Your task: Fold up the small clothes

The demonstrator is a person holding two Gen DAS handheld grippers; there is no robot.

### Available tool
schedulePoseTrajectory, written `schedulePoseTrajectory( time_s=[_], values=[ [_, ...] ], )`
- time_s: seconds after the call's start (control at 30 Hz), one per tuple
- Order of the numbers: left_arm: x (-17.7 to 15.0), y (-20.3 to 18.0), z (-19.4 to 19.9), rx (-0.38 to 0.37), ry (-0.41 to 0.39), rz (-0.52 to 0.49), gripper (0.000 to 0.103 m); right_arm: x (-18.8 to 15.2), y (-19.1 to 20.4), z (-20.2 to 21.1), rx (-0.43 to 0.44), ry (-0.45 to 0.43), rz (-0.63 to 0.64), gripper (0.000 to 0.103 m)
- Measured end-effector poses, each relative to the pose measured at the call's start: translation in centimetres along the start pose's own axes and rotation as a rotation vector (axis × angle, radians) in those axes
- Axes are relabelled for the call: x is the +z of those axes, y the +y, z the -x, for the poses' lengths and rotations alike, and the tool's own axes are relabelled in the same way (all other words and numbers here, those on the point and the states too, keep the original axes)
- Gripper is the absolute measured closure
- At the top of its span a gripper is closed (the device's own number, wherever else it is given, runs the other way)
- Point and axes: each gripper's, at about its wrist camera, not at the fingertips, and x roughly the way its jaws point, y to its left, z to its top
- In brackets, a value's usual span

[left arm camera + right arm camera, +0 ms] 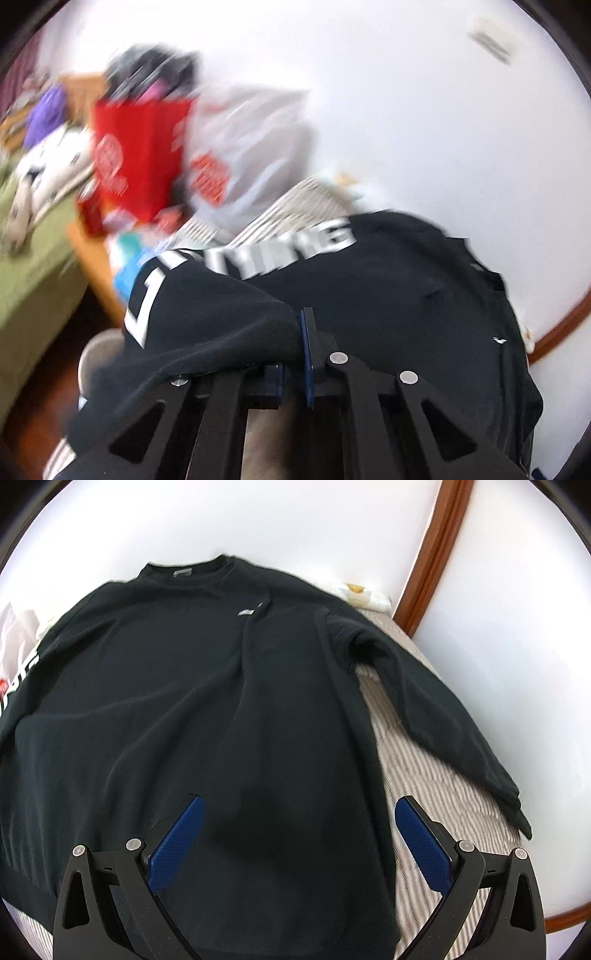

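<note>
A black sweatshirt (184, 701) lies spread flat, neck away from me, on a striped bedcover (443, 794). Its right sleeve (424, 709) stretches out toward the lower right. Above the lower part of its body my right gripper (299, 799) hangs open, blue pads (181, 834) wide apart and nothing between them. In the blurred left wrist view the sweatshirt (388, 288) shows white lettering (258, 254) on the sleeve. My left gripper (304, 325) is shut on a fold of that black fabric, which drapes over its left finger.
A red bag (140, 155) and a grey plastic bag (251, 147) stand behind the sweatshirt at the left. Green bedding (37, 258) lies further left. A brown wooden trim (432, 554) runs along the white wall, with a small white and yellow item (365, 594) near it.
</note>
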Motion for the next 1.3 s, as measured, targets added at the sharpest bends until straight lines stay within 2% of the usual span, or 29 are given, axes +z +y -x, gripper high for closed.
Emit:
schedulePoseTrajectory(
  time_s=[0.13, 0.27, 0.43, 0.6, 0.73, 0.8, 0.9, 1.0, 1.07, 1.1, 1.2, 1.3],
  values=[
    [1.7, -7.4, 0.2, -0.077, -0.044, -0.144, 0.095, 1.1, -1.3, -0.5, 0.016, -0.020, -0.024, 0.002],
    [1.4, -14.2, -1.3, -0.135, -0.029, -0.259, 0.095, 1.5, -3.5, -1.0, 0.043, -0.029, -0.070, 0.002],
    [-1.4, -22.1, -4.6, -0.211, 0.056, -0.403, 0.095, 1.4, -7.2, -1.5, 0.027, -0.057, -0.129, 0.002],
    [-5.6, -26.6, -7.8, -0.197, 0.150, -0.506, 0.095, 0.2, -10.6, -2.0, -0.045, -0.051, -0.138, 0.002],
    [-7.5, -27.3, -9.0, -0.157, 0.214, -0.533, 0.095, -1.0, -13.5, -2.4, -0.076, -0.035, -0.173, 0.002],
    [-8.0, -27.3, -8.7, -0.146, 0.243, -0.529, 0.090, -1.4, -14.5, -2.5, -0.085, -0.028, -0.190, 0.002],
    [-8.2, -26.6, -7.1, -0.206, 0.268, -0.503, 0.073, -1.2, -14.7, -2.3, -0.083, -0.034, -0.195, 0.002],
    [-8.5, -25.7, -4.5, -0.232, 0.252, -0.517, 0.070, -0.9, -13.4, -1.1, -0.057, -0.067, -0.166, 0.002],
    [-8.4, -24.3, -2.8, -0.246, 0.242, -0.504, 0.055, -0.4, -12.0, -0.2, -0.034, -0.097, -0.134, 0.004],
    [-8.4, -23.0, -1.8, -0.254, 0.238, -0.480, 0.042, -0.2, -11.3, 0.1, -0.026, -0.106, -0.121, 0.006],
    [-8.1, -18.8, 0.5, -0.256, 0.212, -0.428, 0.041, 0.5, -8.5, 1.2, 0.024, -0.131, -0.078, 0.012],
    [-7.9, -14.3, 1.7, -0.203, 0.209, -0.387, 0.041, 1.1, -5.8, 1.7, 0.068, -0.148, -0.033, 0.018]
  ],
)
